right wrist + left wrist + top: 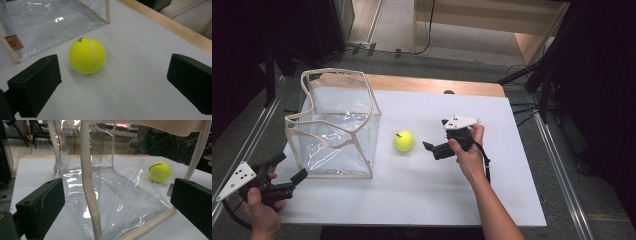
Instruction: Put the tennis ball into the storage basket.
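Note:
A yellow-green tennis ball [404, 141] lies on the white tabletop [427, 190], just right of a clear plastic bag [334, 125] with beige trim that stands open-topped. My right gripper [436, 135] is to the right of the ball and points at it, open, with nothing in it. In the right gripper view the ball [87, 55] sits a little ahead of the jaws, nearer the left one, untouched. My left gripper [289, 167] is open at the bag's near left corner. In the left gripper view a beige strap [90, 195] hangs ahead of the jaws, and the ball [160, 171] shows through the plastic.
A wooden strip [437, 85] runs along the table's far edge. Metal rails [557, 170] flank the table on both sides. Dark stands and cables [537, 75] are on the floor at the back right. White tabletop stretches in front of the ball and bag.

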Demonstrator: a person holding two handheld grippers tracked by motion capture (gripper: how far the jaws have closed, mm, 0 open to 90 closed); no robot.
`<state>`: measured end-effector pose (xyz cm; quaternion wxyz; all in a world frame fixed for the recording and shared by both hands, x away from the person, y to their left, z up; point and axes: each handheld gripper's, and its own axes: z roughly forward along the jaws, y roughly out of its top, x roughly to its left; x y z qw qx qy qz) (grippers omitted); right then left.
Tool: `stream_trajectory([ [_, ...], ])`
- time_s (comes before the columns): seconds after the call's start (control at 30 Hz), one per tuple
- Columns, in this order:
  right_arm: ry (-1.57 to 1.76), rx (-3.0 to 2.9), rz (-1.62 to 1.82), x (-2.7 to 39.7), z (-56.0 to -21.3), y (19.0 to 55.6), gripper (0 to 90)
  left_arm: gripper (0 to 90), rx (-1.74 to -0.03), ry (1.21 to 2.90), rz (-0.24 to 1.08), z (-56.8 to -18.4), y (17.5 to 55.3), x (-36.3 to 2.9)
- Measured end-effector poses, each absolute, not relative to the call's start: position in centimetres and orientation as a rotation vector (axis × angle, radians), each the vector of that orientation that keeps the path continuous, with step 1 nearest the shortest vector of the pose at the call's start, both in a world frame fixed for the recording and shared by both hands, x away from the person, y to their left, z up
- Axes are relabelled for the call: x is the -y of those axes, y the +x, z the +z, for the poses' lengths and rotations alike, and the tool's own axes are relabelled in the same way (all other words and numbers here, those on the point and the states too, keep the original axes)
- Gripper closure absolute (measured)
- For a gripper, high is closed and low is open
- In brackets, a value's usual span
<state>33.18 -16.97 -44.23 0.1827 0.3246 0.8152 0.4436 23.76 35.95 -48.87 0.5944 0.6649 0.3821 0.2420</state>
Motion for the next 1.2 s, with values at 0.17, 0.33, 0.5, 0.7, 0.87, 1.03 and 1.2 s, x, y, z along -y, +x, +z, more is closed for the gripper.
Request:
stream_trajectory([
  [0.17, 0.888, -2.339, 1.245, 16.0, -44.1, 33.8, 0.0, 0.0, -0.882, 1.552, 0.566, -48.9, 23.7, -35.8],
  [0.33, 0.868, -2.38, 1.236, 14.9, -44.0, 34.3, 0.0, 0.0, -0.882, 1.555, 0.566, -48.8, 23.7, -35.8],
  [0.5, 0.85, -2.43, 1.216, 13.6, -44.2, 35.1, 0.0, 0.0, -0.881, 1.555, 0.567, -48.9, 23.7, -35.8],
  [0.7, 0.845, -2.479, 1.189, 12.5, -44.6, 35.8, 0.0, 0.0, -0.879, 1.56, 0.57, -48.8, 23.7, -35.7],
  [0.87, 0.846, -2.523, 1.166, 11.8, -45.1, 36.4, 0.0, 0.0, -0.877, 1.567, 0.572, -48.8, 23.7, -35.6],
  [1.03, 0.841, -2.569, 1.135, 11.1, -45.5, 36.8, 0.0, 0.0, -0.878, 1.565, 0.572, -48.8, 23.7, -35.6],
  [1.2, 0.837, -2.609, 1.098, 10.5, -45.9, 37.2, 0.0, 0.0, -0.877, 1.566, 0.573, -48.8, 23.7, -35.6],
])
